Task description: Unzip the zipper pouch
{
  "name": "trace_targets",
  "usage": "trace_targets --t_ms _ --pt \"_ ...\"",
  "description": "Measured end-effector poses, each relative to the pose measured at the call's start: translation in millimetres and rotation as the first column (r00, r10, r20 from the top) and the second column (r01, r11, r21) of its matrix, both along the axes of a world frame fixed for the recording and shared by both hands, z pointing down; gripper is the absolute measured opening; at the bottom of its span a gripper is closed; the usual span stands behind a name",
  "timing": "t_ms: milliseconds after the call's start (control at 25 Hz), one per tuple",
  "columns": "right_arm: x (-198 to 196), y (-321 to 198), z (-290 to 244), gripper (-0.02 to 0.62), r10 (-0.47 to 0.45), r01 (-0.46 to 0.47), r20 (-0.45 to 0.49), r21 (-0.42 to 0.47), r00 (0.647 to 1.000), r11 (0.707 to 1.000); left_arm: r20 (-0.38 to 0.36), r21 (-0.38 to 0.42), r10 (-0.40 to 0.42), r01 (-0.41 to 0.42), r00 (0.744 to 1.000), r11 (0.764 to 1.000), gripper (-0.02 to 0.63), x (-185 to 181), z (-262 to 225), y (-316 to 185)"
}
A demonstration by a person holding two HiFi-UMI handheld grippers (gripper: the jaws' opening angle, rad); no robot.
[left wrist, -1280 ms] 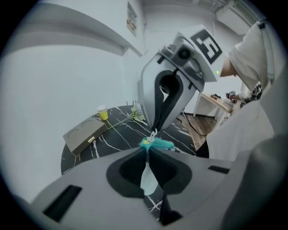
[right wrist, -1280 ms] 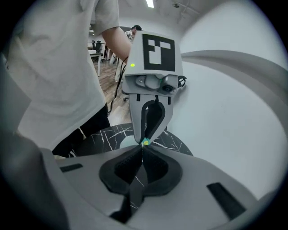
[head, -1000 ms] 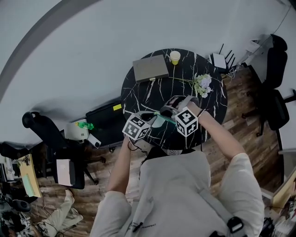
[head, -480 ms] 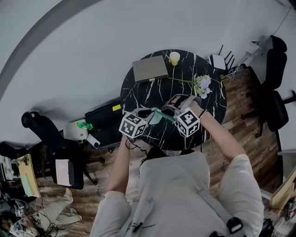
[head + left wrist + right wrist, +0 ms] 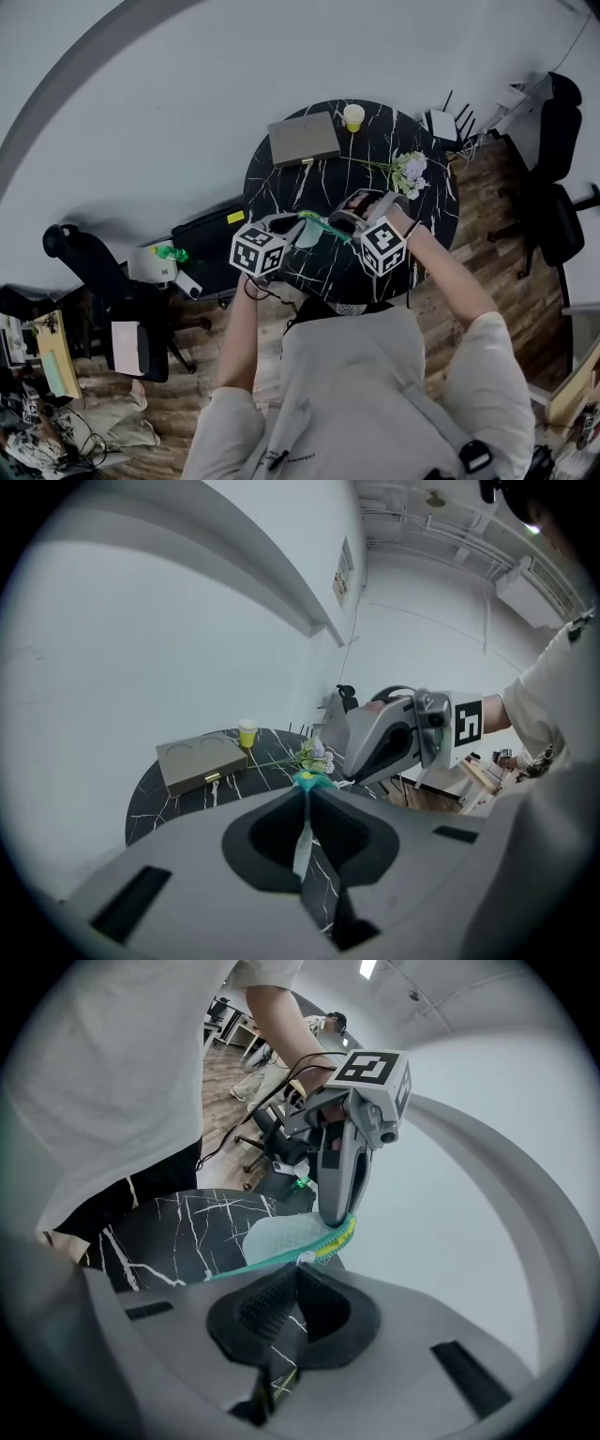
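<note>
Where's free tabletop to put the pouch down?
Table is bare in the middle, between grey box, flowers and the held pouch; left rim this side of the box too. Crowded: far edge with box and yellow cup; near edge, where left gripper and right gripper hold the pouch.

Round black marble table [image 5: 281, 187] — wooden floor [image 5: 489, 192]

We logged flat, dim indoor light with muted colour, one ceiling lamp [image 5: 368, 967] glaring at the right gripper view's top edge, strong fisheye bending and black vignetted corners in both gripper views, soft foreground focus, faint shadows.
</note>
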State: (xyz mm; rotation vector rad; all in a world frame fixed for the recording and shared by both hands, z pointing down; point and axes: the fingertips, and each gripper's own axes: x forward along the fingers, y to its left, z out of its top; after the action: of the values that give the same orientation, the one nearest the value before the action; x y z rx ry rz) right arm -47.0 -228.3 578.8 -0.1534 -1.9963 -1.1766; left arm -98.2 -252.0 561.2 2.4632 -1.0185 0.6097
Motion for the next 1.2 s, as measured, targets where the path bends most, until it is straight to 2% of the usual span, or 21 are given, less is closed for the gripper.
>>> trace_targets --t_ms 560,720,1200 --pt "28 -14 16 0.009 0.090 -0.090 -0.014 -0.019 0.996 0.996 0.003 0.018 -0.025 0.025 1.000 1.000 0.038 -11 -4 0" --pt "42 -21 23 0.008 0.132 -0.132 -0.025 -0.029 0.991 0.991 -0.028 0.023 -0.046 0.047 0.999 0.999 0.038 -13 -8 1" --pt "71 -35 39 0.009 0.217 -0.219 -0.049 -0.052 0.975 0.974 -0.052 0.043 -0.086 0.088 0.995 0.995 0.038 -21 -19 -9"
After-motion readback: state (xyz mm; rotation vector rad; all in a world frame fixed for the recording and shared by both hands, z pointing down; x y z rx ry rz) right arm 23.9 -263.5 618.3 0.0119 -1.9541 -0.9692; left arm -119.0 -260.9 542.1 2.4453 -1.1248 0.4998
